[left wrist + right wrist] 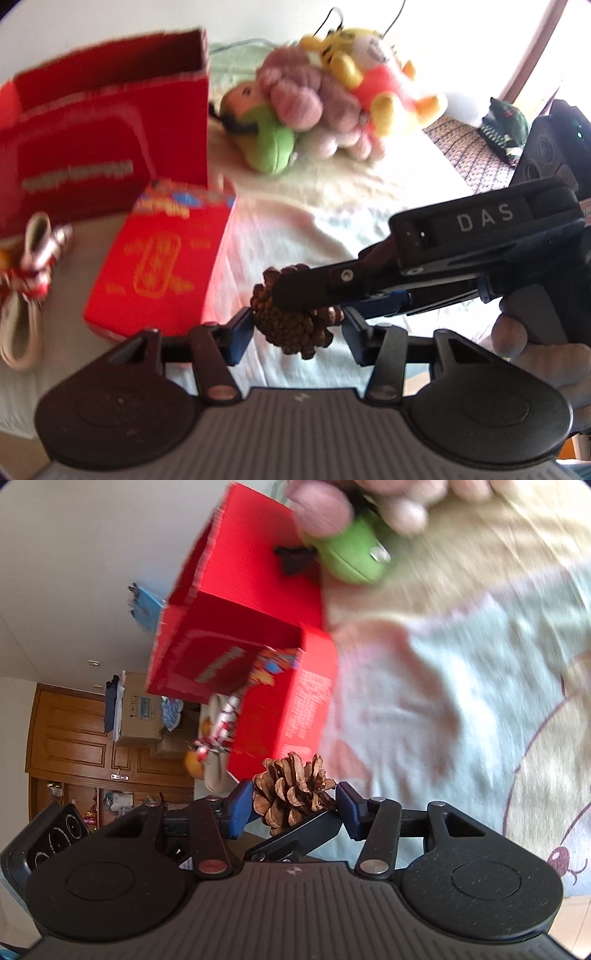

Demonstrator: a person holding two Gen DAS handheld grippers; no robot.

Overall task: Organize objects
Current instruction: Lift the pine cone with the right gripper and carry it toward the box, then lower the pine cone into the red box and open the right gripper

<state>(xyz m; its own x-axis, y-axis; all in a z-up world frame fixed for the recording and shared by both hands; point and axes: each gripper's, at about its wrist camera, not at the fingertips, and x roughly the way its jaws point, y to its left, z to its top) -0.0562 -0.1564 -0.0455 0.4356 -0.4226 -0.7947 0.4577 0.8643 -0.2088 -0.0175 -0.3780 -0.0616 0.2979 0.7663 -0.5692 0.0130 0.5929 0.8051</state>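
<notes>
A brown pine cone (295,328) (291,790) hangs above the bed between both grippers. In the left wrist view my left gripper (297,330) has a blue pad touching each side of the cone. My right gripper (295,295) comes in from the right, its black upper finger lying over the cone. In the right wrist view the right gripper (293,805) also has both pads against the cone, and one black finger (306,827) of the left gripper shows under it. An open red box (110,122) (251,602) stands behind.
A smaller red box (159,273) (288,709) lies in front of the open one. Plush toys (332,92) pile up at the back. A ribbon and small ornaments (33,258) lie at the left. A hand (517,336) holds the right gripper. Pale bedding (461,701) covers the surface.
</notes>
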